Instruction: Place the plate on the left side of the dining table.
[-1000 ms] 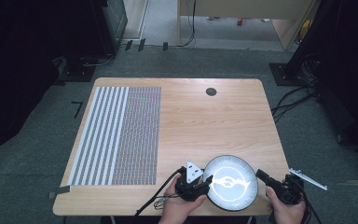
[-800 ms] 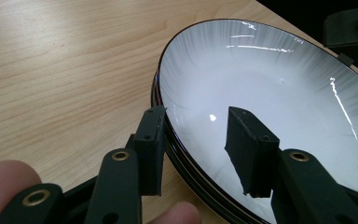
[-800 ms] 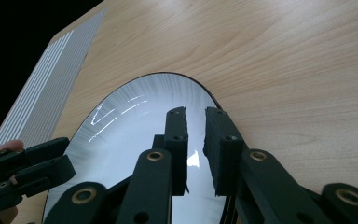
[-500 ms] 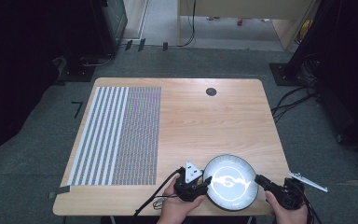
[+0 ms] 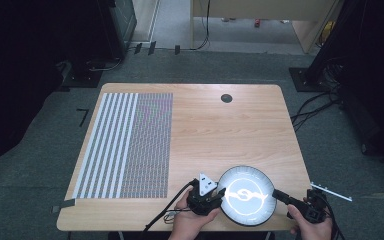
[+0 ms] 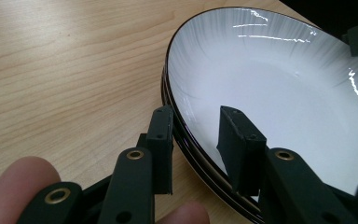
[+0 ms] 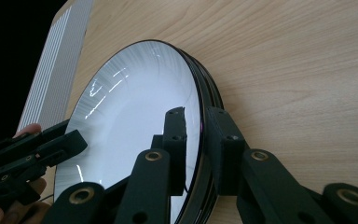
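The tabletop carries one striped mat on the left half of the high view, one small dark disc near the top edge, and the plates at the bottom right, close to the front edge. In the gripper views a dark rim line doubles under the top plate, so I judge two plates stacked, perhaps more; the exact count is hard to read.

Against the frame a second ago the stack sits a little nearer the front edge, and both hands sit at its sides. The left hand-held gripper has just been closing: its jaws straddle the left rim, one outside and one over the white face, and a gap shows at both pads, so they do not press yet. The right hand-held gripper opened from shut and has just been closing again; its jaws bracket the right rim closely, but whether the pads press on it I cannot tell.

This reads as a two-sided grasp of the stack being set up, with lifting not yet begun
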Demonstrator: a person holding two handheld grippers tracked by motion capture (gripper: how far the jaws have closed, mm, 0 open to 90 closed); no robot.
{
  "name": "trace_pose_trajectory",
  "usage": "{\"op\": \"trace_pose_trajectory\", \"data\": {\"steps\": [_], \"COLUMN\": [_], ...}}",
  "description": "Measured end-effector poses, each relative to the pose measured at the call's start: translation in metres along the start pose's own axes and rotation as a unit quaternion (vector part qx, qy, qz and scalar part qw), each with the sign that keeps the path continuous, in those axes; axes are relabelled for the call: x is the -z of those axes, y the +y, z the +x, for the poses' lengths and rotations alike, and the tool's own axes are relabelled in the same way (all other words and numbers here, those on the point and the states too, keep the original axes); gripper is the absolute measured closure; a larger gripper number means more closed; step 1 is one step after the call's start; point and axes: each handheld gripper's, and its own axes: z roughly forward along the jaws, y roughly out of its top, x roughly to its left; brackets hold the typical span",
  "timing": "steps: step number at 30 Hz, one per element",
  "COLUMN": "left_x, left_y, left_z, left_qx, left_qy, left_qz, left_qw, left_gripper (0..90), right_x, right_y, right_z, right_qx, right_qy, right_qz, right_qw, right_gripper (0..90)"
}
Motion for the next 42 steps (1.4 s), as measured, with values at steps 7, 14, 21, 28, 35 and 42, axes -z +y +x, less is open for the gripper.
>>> {"op": "trace_pose_trajectory", "data": {"steps": [7, 14, 21, 28, 35, 42], "left_x": [-0.002, -0.002, -0.001, 0.006, 0.015, 0.038], "left_y": [0.0, 0.0, 0.002, 0.01, 0.014, 0.021], "left_z": [0.002, 0.003, 0.006, 0.008, 0.014, 0.031], "left_qx": [0.015, 0.016, 0.032, 0.048, 0.066, 0.097], "left_qy": [-0.008, -0.014, -0.025, -0.035, -0.053, -0.062], "left_qz": [0.0, 0.001, 0.0, -0.02, -0.027, -0.029], "left_qw": [0.9999, 0.9998, 0.9992, 0.998, 0.9961, 0.993], "left_gripper": [63.6, 62.6, 60.9, 63.4, 69.2, 74.3], "right_x": [-0.017, -0.018, -0.019, -0.022, -0.015, -0.013], "right_y": [-0.003, -0.003, -0.003, -0.005, -0.005, -0.005], "right_z": [0.016, 0.006, 0.0, -0.004, 0.004, 0.03], "right_qx": [0.021, -0.032, -0.067, -0.087, -0.069, -0.038], "right_qy": [-0.043, -0.019, 0.009, 0.057, 0.066, 0.072], "right_qz": [0.023, -0.004, -0.014, -0.012, -0.032, -0.04], "right_qw": [0.9986, 0.9993, 0.9976, 0.9945, 0.995, 0.9959], "right_gripper": [80.3, 85.8, 85.0, 84.9, 84.6, 84.2]}}
